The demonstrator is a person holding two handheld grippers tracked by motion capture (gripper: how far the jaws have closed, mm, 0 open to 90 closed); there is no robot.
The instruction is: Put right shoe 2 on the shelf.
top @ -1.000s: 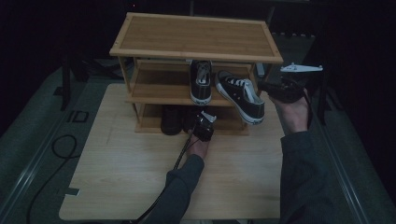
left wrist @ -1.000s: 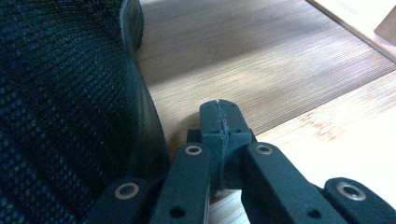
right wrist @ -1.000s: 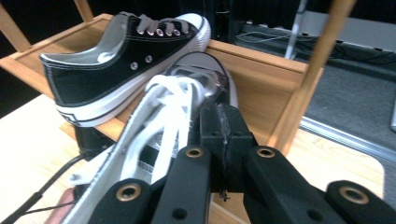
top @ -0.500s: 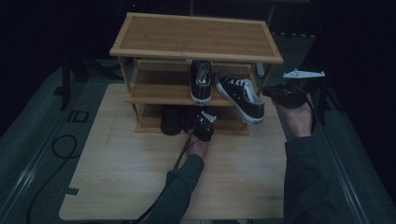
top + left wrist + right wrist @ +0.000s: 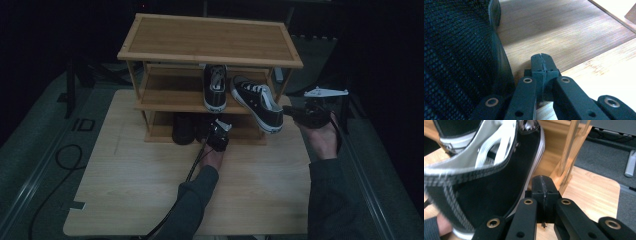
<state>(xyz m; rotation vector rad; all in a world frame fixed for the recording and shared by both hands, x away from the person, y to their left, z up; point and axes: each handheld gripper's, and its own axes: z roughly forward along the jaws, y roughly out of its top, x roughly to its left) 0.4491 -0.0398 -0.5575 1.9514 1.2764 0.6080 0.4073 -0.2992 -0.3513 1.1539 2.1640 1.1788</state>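
A three-tier bamboo shoe rack [image 5: 210, 37] stands on the wooden table [image 5: 140, 190]. Two black-and-white sneakers sit on its middle shelf. One [image 5: 215, 89] points straight in; the other [image 5: 257, 102] lies angled, its heel past the shelf's front right. My right gripper [image 5: 296, 114] is shut just right of that heel with nothing between the jaws; up close the sneaker [image 5: 499, 170] is to the left of the gripper [image 5: 543, 182]. My left gripper [image 5: 214, 126], also shut and empty, rests at the bottom shelf beside a black mesh shoe [image 5: 456, 50], its tip [image 5: 541, 60] on the shelf board.
Dark shoes [image 5: 182, 129] fill the left part of the bottom shelf. The rack's right front post [image 5: 569, 152] stands just behind my right gripper. A cable [image 5: 70, 155] lies on the grey floor to the left of the table.
My right hand has sunk and come a little nearer, so its gripper now sits level with the angled sneaker's heel. The left gripper and both sneakers have stayed put.
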